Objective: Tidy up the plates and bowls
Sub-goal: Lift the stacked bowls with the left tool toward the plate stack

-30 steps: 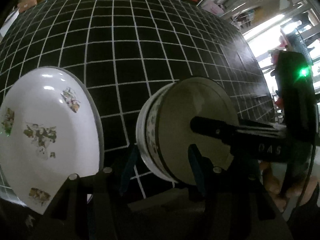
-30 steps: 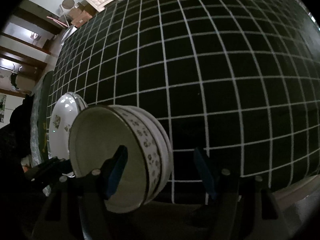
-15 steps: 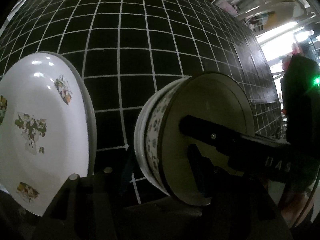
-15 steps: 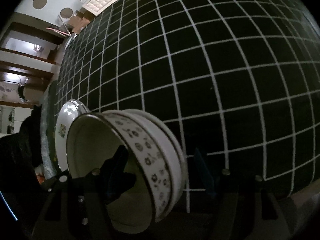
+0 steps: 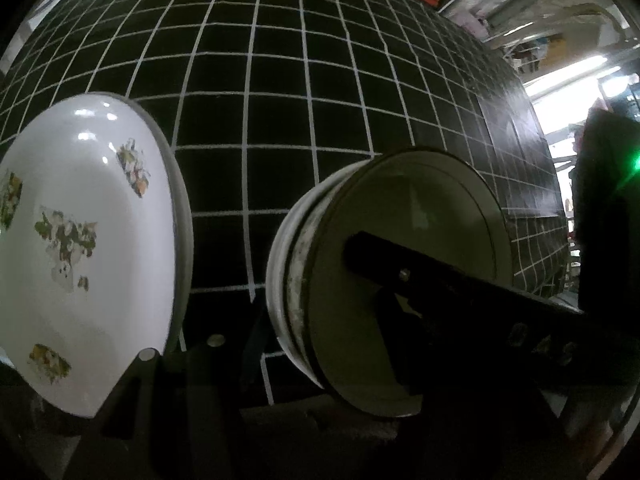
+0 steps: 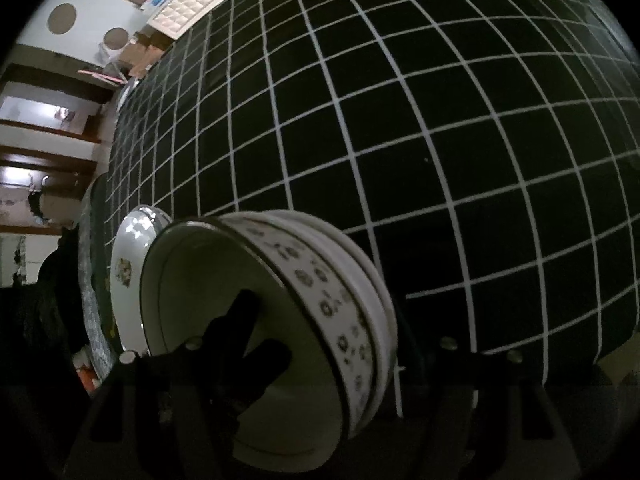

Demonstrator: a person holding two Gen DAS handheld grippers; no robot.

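Right wrist alone shows bowl stack's (image 6: 340, 320) floral band.

We see a black bench (image 6: 400, 120) crossed by a white grid. Beyond its far edge stand a white wall with round holes (image 6: 60, 20), cardboard boxes (image 6: 140, 50) and dark wooden beams (image 6: 40, 160). Bright light (image 5: 568, 76) glows at right.

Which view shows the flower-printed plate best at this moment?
The left wrist view: the flowered plate fills its left side, face and flower prints clear. The right wrist view shows only a sliver of that plate, mostly hidden behind the stacked bowls.
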